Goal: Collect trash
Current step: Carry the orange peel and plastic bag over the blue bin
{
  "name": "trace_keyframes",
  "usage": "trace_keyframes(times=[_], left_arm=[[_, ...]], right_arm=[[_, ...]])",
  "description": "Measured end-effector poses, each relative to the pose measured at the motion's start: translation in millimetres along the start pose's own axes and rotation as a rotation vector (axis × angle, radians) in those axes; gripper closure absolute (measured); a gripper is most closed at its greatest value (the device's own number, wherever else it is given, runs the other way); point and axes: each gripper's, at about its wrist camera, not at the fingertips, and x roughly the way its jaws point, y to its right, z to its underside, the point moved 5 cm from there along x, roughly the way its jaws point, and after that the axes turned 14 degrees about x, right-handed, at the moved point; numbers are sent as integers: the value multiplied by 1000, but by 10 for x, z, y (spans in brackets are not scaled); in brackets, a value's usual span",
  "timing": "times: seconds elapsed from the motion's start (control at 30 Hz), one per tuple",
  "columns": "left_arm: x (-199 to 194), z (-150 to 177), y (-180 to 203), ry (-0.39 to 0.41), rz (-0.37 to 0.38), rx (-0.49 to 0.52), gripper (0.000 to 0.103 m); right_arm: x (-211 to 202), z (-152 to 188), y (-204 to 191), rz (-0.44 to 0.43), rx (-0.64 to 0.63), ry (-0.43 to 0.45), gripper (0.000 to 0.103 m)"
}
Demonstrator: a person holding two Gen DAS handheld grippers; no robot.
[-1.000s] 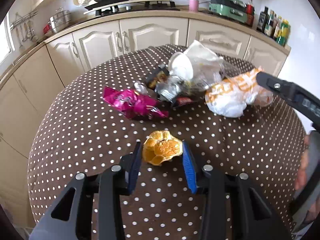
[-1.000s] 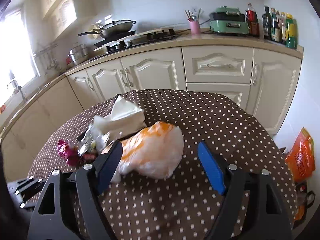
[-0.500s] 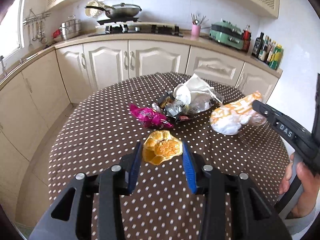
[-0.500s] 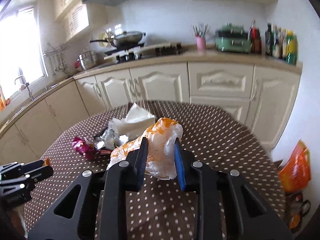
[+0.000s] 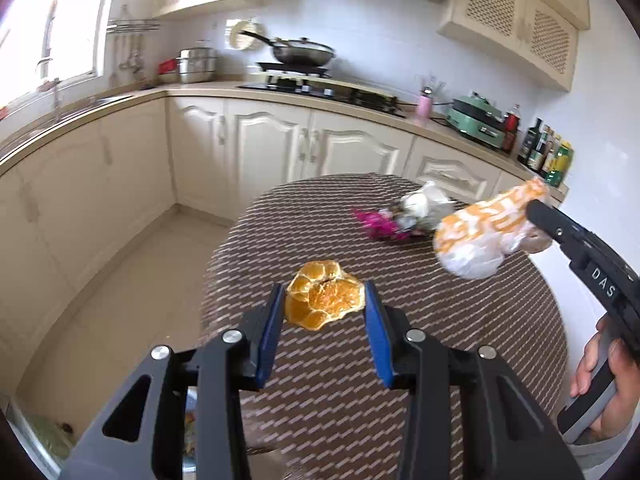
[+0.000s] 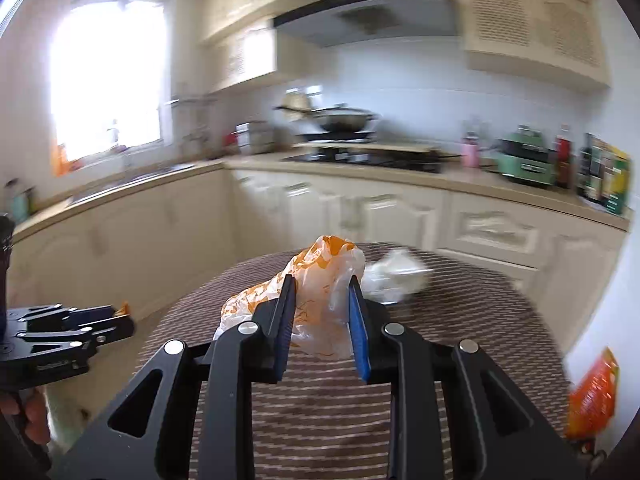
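My left tool [image 5: 325, 312] clamps orange peel [image 5: 323, 301], my right tool [image 6: 322, 307] a plastic bag [image 6: 316, 300]; its slippery film, seemingly loosely pinched, might slide free.

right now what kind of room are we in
A home kitchen, most likely: a wok on a gas hob, cream cabinets under a counter, and sauce bottles beside a round dotted table.

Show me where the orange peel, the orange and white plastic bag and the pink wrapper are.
orange peel [image 5: 324, 300]: left wrist view, centre of peel.
orange and white plastic bag [image 6: 320, 300]: right wrist view, middle between pads.
pink wrapper [image 5: 374, 222]: left wrist view, crumpled middle.
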Motion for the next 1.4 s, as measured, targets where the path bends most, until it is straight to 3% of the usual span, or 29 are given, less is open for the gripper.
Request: trace_keyframes(times=[0.37,0.63,0.8,1.0,1.2,1.3,1.4], left_arm=[[-571,1124,-1357,-76,-179,-224,65],[-473,2060,-2053,-212,-272,-365,65],[-95,2544,-2373,-308,-251,-444,65],[519,2858,-2590,-408,-204,-505,65],[892,2921,-2711,-428,-174,-524,64],[1015,2917,-2720,-442,-162,-533,52],[1048,2934,-2713,-442,-166,-533,51]], right_arm=[[385,924,-1833,-281,-169,-203,79],[850,1813,-2728,-352,-274,-380,79],[1223,2269,-2937,-311,-345,-449,79],[1676,2645,-2931,-238,-410,-501,79],[1936,2855,-2756,-184,-412,-531,79],[2031,2887,-2689,-164,-404,-534,79],[2077,2934,-2665,-158,-399,-543,79]])
